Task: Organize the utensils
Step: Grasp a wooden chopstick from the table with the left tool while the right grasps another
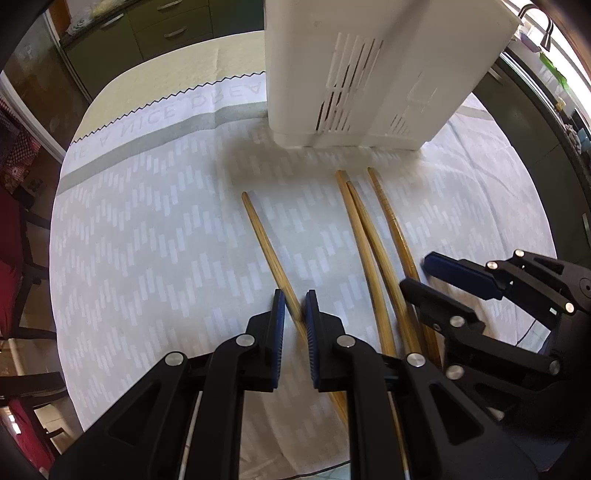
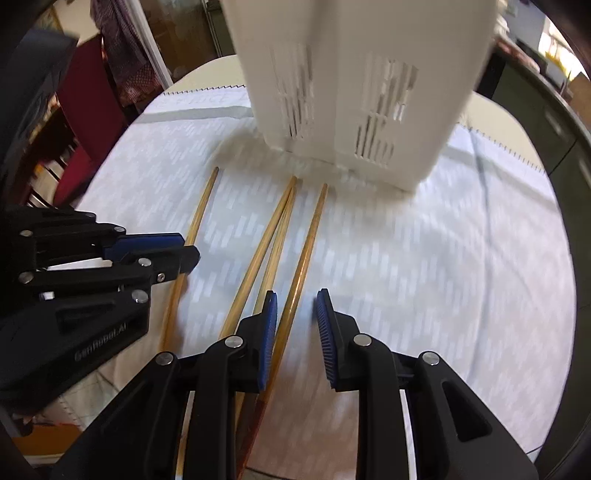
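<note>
Several wooden chopsticks lie on the white cloth in front of a white slotted utensil holder, which also shows in the right wrist view. My left gripper is closed down on the leftmost chopstick, its pads touching the stick. My right gripper is open around the rightmost chopstick, which lies against its left pad. The right gripper shows in the left wrist view; the left gripper shows in the right wrist view. Two crossed chopsticks lie between them.
The patterned cloth covers a round table. Green cabinets stand beyond it, a red chair is to the left and a dark counter to the right.
</note>
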Demonstrator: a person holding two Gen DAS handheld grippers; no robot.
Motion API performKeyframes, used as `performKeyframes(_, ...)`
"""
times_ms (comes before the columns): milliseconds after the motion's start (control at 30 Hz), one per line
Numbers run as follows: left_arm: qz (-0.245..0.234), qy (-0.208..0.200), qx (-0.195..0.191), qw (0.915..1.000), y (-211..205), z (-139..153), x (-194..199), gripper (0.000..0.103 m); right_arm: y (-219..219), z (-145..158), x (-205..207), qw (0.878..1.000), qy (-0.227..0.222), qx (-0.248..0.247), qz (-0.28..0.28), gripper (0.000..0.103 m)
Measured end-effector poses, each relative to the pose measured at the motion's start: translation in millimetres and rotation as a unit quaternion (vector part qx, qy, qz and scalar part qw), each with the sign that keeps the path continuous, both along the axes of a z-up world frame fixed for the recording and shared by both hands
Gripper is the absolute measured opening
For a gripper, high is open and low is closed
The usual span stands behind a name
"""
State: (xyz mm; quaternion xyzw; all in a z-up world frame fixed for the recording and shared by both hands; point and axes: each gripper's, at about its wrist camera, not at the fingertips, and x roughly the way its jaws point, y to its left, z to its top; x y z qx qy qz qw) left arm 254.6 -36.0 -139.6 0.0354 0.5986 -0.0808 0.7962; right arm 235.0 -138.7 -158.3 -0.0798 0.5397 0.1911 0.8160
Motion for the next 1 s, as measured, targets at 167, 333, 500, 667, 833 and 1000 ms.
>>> performKeyframes(167,-0.003,-0.006,0.007,1.0000,-7,-1,1,0.012,12,0,10,1.000,-0.011,-0.013,0.004,0.015)
performKeyframes(333,0.004,-0.007,-0.007,0.9999,-4,-1,2,0.009,1,0,15,1.000,0.000,0.023,-0.009,0.007)
performKeyframes(500,0.010,-0.009,-0.030,0.9995,4,0,3,0.007,-21,9,10,0.998,-0.009,0.052,-0.021,0.007)
performKeyframes(667,0.009,-0.032,-0.039,0.9987,13,17,-6,0.006,-41,31,0,0.996,-0.033,0.081,-0.031,0.007)
performKeyframes(833,0.004,-0.075,-0.046,0.9962,16,50,-24,0.006,-68,61,-18,0.991,-0.066,0.108,-0.035,0.007)
performKeyframes(1000,0.001,-0.119,-0.050,0.9917,23,82,-44,0.006,-79,82,-37,0.988,-0.092,0.121,-0.034,0.007)
